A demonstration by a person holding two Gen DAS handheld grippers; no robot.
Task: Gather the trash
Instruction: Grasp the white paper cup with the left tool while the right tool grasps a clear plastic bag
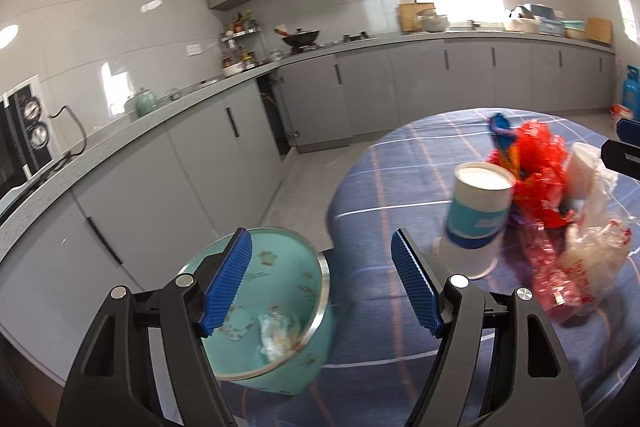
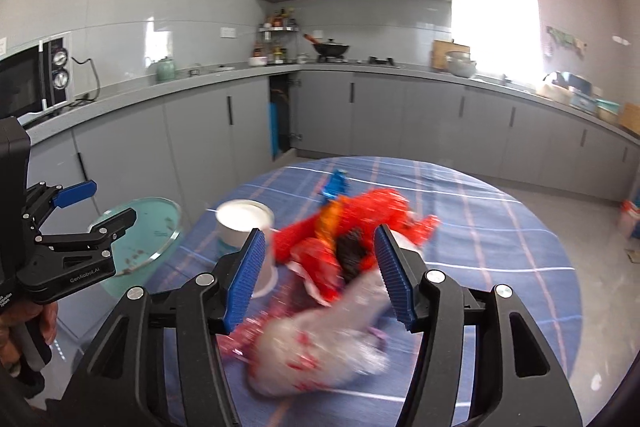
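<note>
Trash pile [image 2: 344, 259] sits mid-table [image 2: 500, 227] on the checked cloth: red wrapper, clear bags, paper cup [image 1: 476, 215] at its left edge. Teal bin [image 1: 276, 307] stands just off the table's left side. Right gripper [image 2: 320, 275] hangs over the pile, jaws apart, empty. Left gripper [image 1: 320, 283] wide open, empty, between bin and cup. Risk: a sweep tips the cup, or slippery film slides out of the pads. Legible: "GenRobot.AI" on the left gripper.
</note>
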